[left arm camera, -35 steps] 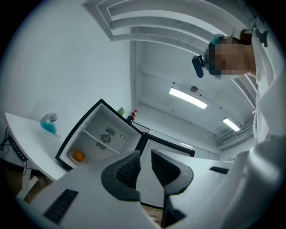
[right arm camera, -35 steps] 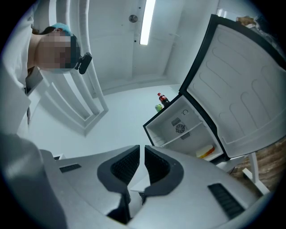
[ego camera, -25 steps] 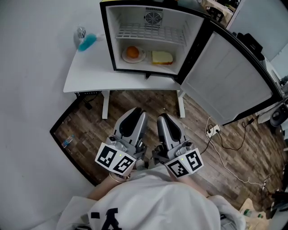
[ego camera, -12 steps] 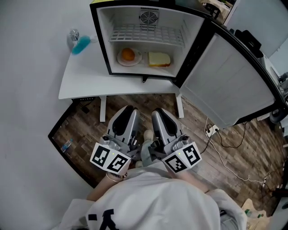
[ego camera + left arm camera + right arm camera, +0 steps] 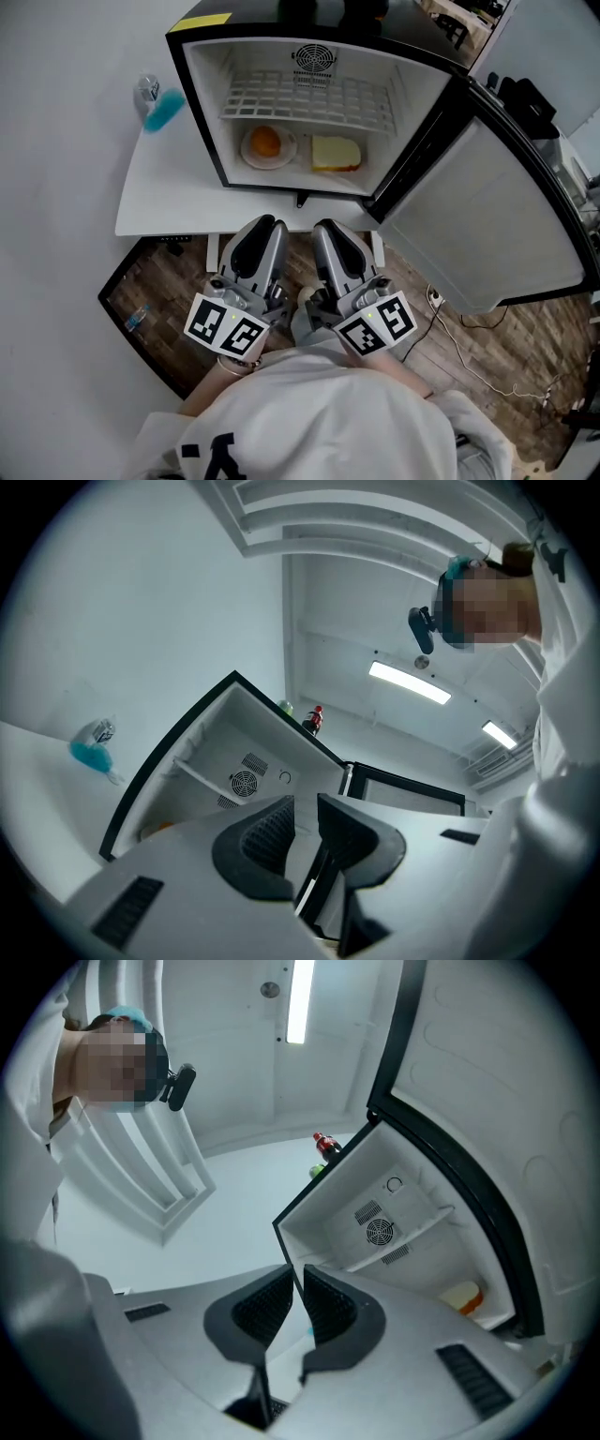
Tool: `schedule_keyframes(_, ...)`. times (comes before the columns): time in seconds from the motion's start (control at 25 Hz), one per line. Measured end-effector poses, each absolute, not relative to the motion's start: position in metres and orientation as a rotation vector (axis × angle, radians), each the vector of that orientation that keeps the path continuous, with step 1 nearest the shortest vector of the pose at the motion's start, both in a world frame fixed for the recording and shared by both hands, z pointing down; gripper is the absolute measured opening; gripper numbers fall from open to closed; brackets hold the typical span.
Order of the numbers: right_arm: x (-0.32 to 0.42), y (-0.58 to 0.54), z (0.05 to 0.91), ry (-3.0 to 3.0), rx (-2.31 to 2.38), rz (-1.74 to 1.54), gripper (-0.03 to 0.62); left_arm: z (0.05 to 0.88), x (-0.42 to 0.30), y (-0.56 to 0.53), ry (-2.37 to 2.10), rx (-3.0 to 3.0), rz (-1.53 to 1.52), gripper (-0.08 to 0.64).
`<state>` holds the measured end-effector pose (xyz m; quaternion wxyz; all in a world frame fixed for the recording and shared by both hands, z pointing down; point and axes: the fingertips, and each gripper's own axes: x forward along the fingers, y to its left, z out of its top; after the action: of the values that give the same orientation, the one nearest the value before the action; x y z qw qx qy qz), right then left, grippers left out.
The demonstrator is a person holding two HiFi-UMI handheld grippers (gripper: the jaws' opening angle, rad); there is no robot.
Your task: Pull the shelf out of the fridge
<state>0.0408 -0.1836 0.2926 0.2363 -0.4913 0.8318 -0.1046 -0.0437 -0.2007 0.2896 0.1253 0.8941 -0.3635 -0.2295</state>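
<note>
Fridge top: yellow label, print illegible. Wire shelf level, long axis L-R, front edge facing operator. L gripper & R gripper: jaws pressed together, empty.

A white table standing on the wooden floor carries the open fridge and, near its left side, a clear container of blue liquid.

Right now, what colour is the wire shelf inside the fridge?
The shelf is white; the head view shows it best.
</note>
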Motion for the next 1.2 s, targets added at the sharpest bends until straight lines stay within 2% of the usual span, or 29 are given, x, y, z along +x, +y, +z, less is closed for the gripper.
schedule_keyframes(0.44, 0.067, -0.273, 0.29, 2.299, -1.371, -0.282, 0.054, 0.287, -0.016, -0.291, -1.058, 2.596, -0.669, 0.081)
schedule_keyframes(1.2, 0.098, -0.346, 0.301, 2.329, -1.336, -0.327, 0.054, 0.292, 0.02, -0.365, -1.098, 2.585, -0.628, 0.081)
